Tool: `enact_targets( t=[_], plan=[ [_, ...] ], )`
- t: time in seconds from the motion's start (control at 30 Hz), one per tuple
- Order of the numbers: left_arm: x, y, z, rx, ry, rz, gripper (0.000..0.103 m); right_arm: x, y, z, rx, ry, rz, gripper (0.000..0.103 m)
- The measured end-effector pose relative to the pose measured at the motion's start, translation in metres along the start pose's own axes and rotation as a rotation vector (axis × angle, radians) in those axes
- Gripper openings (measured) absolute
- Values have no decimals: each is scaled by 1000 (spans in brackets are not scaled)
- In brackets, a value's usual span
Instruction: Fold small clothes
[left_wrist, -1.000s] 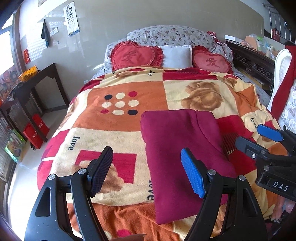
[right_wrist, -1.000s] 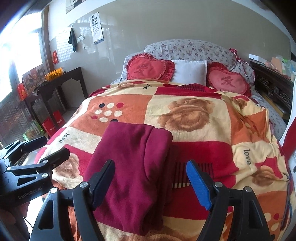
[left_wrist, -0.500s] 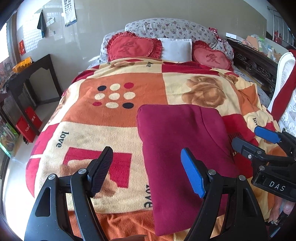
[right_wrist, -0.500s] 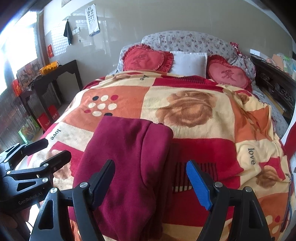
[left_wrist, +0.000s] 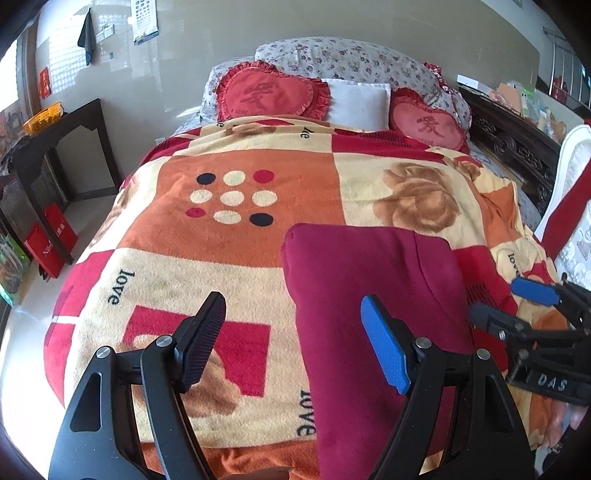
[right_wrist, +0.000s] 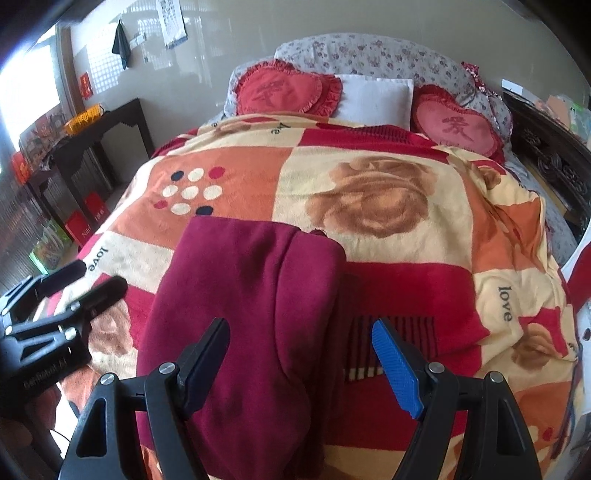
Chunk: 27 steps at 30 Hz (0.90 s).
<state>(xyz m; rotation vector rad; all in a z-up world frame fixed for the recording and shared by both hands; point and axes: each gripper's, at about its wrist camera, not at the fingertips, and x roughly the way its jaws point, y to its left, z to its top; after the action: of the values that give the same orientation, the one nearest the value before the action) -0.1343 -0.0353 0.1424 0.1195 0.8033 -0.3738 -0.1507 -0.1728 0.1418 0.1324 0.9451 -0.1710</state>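
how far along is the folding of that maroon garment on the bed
Partly done: the maroon garment lies on the blanket as a long strip, sides apparently folded in. In hand: nothing; the left gripper and right gripper hang open above its near end. Probably left: folding it across into a compact stack.

"love" on blanket (left_wrist: 236, 258), "DAS" on right tool (left_wrist: 532, 317)
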Motion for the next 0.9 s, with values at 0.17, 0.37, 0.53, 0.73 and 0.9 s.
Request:
enact_targets(
  t=[0.17, 0.37, 0.53, 0.73, 0.9],
  plan=[
    [0, 4, 5, -9, 2, 18, 76, 0, 2, 0, -33, 14, -1, 77],
    [-3, 2, 17, 6, 39, 50, 76, 9, -2, -3, -12, -36, 35, 77],
    [-8, -5, 24, 43, 51, 108, 76, 20, -4, -6, 12, -58, 83, 77],
    [-9, -20, 28, 65, 54, 120, 76, 27, -5, -8, 2, -84, 93, 78],
    [2, -36, 22, 97, 69, 93, 76, 33, -15, -12, 28, -74, 98, 78]
  ],
)
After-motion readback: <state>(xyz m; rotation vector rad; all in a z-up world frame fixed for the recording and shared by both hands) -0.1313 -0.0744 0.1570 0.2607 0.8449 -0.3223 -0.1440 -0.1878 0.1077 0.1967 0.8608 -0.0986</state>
